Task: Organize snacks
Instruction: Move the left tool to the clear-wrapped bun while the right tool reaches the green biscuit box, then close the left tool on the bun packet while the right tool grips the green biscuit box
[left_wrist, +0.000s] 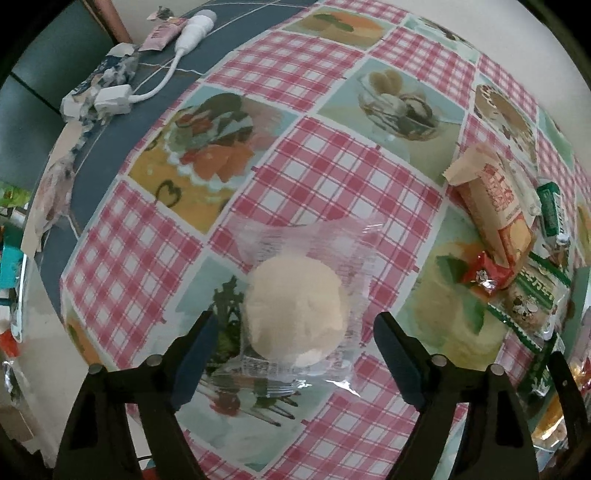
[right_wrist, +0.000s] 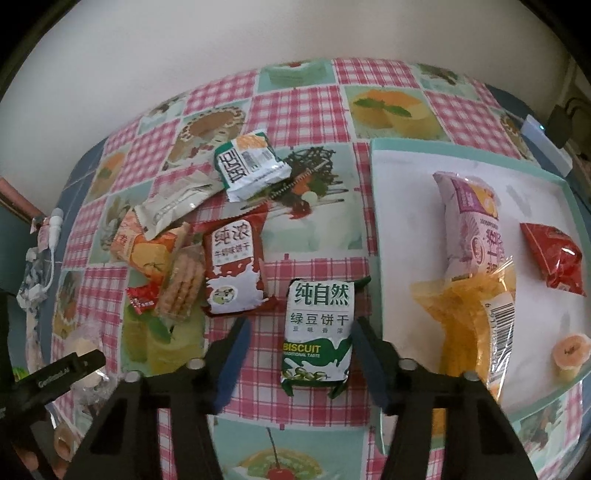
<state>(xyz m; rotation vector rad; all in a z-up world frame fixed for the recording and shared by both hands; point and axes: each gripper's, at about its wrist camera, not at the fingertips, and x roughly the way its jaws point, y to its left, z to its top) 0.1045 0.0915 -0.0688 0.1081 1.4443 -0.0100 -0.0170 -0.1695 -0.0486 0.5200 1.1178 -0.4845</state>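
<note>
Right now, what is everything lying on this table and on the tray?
Round bun in clear wrapper: one, cream, between the left gripper's open jaws.
Green biscuit pack: one, green and white, between the right gripper's jaws.
Red biscuit pack: one, red-brown and white, left of the green pack.
Loose snack pile: several packets, orange, beige, red, further left.
Tray: one, white with teal rim, at right, holding purple, yellow and red packets.
Tablecloth: pink check with food pictures.
Left gripper: black.
Right gripper: black.
</note>
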